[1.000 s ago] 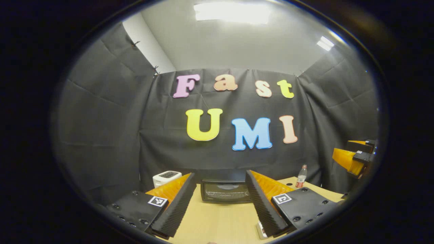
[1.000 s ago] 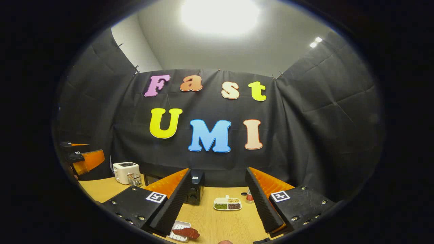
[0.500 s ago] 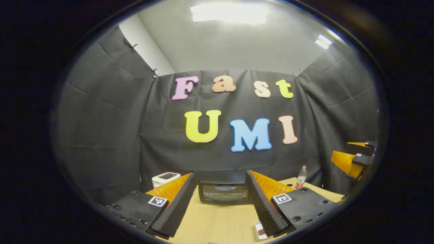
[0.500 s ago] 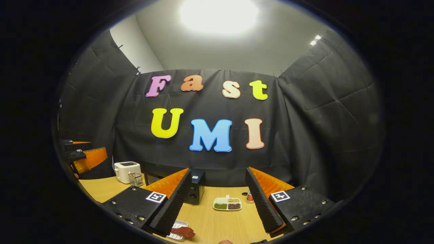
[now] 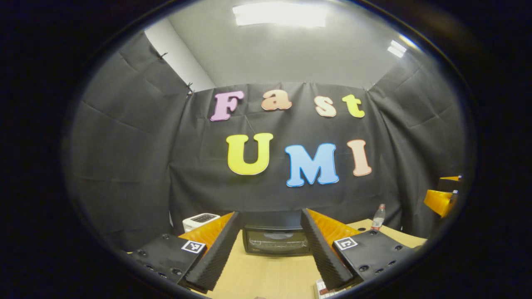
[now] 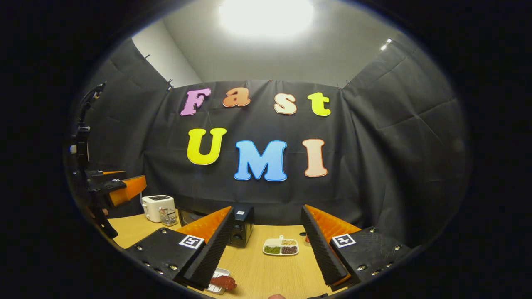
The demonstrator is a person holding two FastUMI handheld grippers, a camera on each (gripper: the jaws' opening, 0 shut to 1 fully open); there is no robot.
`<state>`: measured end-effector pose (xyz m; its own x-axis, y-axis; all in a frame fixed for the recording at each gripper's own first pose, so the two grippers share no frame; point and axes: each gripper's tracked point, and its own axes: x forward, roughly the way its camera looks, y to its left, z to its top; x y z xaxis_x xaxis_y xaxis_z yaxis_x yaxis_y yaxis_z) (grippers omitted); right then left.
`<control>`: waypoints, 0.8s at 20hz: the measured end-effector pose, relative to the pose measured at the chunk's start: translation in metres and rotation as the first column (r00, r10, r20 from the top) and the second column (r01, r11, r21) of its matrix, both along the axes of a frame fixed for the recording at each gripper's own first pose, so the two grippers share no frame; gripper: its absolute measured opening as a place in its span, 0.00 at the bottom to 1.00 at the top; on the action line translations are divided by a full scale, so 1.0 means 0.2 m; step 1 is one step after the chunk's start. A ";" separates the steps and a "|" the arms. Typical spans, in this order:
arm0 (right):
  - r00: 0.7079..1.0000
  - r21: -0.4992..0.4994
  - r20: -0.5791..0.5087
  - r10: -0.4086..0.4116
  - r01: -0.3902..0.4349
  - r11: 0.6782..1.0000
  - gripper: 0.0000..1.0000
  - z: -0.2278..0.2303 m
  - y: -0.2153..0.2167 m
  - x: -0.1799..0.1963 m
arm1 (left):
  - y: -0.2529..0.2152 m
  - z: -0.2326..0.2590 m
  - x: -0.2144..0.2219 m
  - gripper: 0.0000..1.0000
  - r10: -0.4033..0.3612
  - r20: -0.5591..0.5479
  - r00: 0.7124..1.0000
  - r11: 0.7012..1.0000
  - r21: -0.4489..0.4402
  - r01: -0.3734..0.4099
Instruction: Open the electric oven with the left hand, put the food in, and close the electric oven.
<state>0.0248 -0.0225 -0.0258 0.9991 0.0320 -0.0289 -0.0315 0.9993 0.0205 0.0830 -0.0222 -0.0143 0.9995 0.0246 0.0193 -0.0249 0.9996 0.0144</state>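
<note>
Facing you at 12 o'clock between your left gripper's spread fingers: oven, boxy, dark, glass door closed, on the wood-grain table. Your right gripper gapes empty; reddish food on a white tray at 7 o'clock.

The oven is a black box with a glass door, shut, standing upright on the wooden table at the lower centre of the left gripper view, a rack faintly visible behind the glass. In the right gripper view, the food, a dark red piece, lies on a small white tray at the bottom edge, left of centre, well apart from the oven.
</note>
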 end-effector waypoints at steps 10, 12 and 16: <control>0.984 -0.027 -0.026 -0.174 0.173 0.985 0.96 -0.04 0.00 0.25 | 0.00 -0.28 0.77 1.00 -0.104 -0.033 0.994 0.994 -0.035 0.103; 0.976 -0.040 -0.032 -0.217 0.216 0.976 0.96 -0.05 -0.02 0.28 | -0.01 -0.37 0.90 0.97 -0.121 -0.052 0.991 0.992 -0.031 0.119; 0.956 -0.060 -0.064 -0.287 0.284 0.957 0.96 -0.11 -0.06 0.29 | -0.04 -0.59 1.11 0.97 -0.147 -0.107 0.983 0.989 -0.049 0.143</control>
<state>0.0823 -0.0336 -0.0482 0.9617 -0.2573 -0.0944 0.2548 0.9662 -0.0377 0.3050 -0.0310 -0.1322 0.9885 -0.1224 -0.0886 0.1200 0.9923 -0.0322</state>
